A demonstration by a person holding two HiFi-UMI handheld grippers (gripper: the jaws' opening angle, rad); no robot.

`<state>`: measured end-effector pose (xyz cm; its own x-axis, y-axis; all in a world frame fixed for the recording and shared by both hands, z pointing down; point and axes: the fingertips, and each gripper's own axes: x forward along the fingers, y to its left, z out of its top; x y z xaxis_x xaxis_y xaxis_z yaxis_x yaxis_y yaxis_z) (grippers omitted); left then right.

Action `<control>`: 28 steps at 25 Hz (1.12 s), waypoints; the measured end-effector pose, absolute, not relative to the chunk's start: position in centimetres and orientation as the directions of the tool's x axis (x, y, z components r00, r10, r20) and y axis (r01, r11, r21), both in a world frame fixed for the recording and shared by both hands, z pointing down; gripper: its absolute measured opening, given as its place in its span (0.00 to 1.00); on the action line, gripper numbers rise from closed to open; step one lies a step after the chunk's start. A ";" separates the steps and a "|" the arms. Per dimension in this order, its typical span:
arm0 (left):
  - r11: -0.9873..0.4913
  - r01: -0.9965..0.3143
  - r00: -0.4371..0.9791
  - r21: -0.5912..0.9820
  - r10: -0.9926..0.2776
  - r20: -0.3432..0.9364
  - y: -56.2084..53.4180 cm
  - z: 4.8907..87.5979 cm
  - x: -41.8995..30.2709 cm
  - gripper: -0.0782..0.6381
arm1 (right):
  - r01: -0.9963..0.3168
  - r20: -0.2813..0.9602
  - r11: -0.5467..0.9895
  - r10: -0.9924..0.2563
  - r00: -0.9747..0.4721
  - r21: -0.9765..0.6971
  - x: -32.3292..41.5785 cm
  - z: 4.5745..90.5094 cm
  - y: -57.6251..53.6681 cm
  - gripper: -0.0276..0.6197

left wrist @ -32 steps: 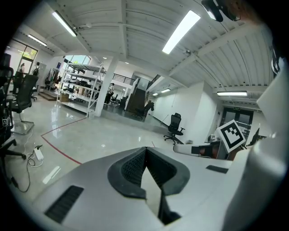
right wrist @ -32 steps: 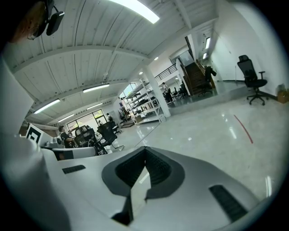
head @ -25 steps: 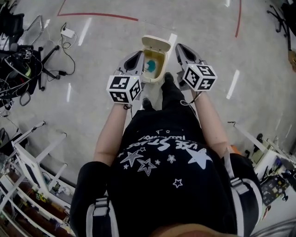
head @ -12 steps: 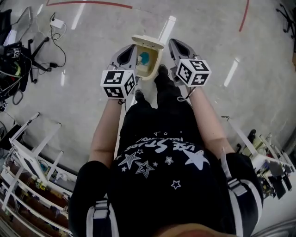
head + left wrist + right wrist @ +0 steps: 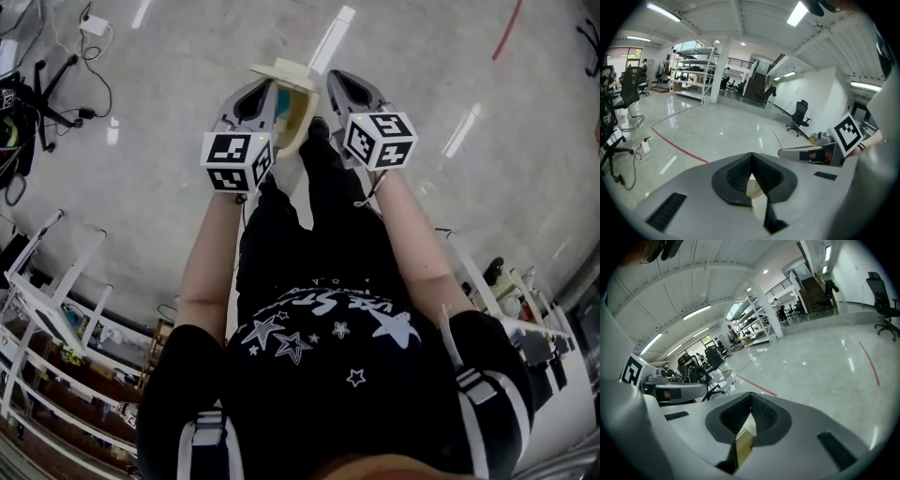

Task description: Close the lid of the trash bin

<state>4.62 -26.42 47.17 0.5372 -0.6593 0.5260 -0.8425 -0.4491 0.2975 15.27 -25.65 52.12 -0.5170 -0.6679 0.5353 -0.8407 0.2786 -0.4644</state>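
Far left: power adapter with cable on the grey floor, well apart from the work. Lower left: white rack, also away from it.

Left gripper: jaws together, tips meeting, nothing gripped. Only a sliver of cream plastic visible below them in the left gripper view. Held just beside the left wall of the trash bin; contact not determinable.

Trash bin: cream, on the floor between the two grippers, directly ahead of the person's feet. Lid: not yet down; raised, seen nearly edge-on in the head view. Dark shoe just beside the bin's near right corner.

Right gripper: likewise closed on nothing, tips touching, just beside the bin's right side.

Hazards, as judged:
- Probably a light bin; prone to sliding or toppling if pressed on a side wall, or if force on the lid goes outward rather than down.
- Smooth plastic against narrow closed tips; liable to slip off the lid edge, ending in a slam or a lid left up.
- Hinge not visible; strain possible from pressure on the wrong side.
- Crowded approach; risk of gripper collision or a tip trapped under the closing lid.
- Foot close by; risk of nudging the bin.
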 end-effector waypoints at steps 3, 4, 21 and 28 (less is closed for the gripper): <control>-0.435 -0.851 0.524 0.294 -0.662 0.536 -27.1 48.7 4.9 0.12 | -0.830 0.547 0.284 -0.643 -0.536 -0.479 14.8 54.0 -25.7 0.05; -0.425 -0.855 0.518 0.299 -0.665 0.538 -27.3 49.1 4.8 0.12 | -0.828 0.552 0.286 -0.635 -0.540 -0.482 14.6 54.6 -25.7 0.05; -0.379 -0.872 0.489 0.310 -0.664 0.565 -26.7 53.8 3.3 0.12 | -0.761 0.528 0.403 -0.553 -0.645 -0.508 11.4 57.7 -25.1 0.05; -0.367 -0.877 0.480 0.310 -0.665 0.572 -25.0 54.5 1.6 0.12 | -0.750 0.540 0.411 -0.522 -0.660 -0.519 9.9 58.1 -22.7 0.05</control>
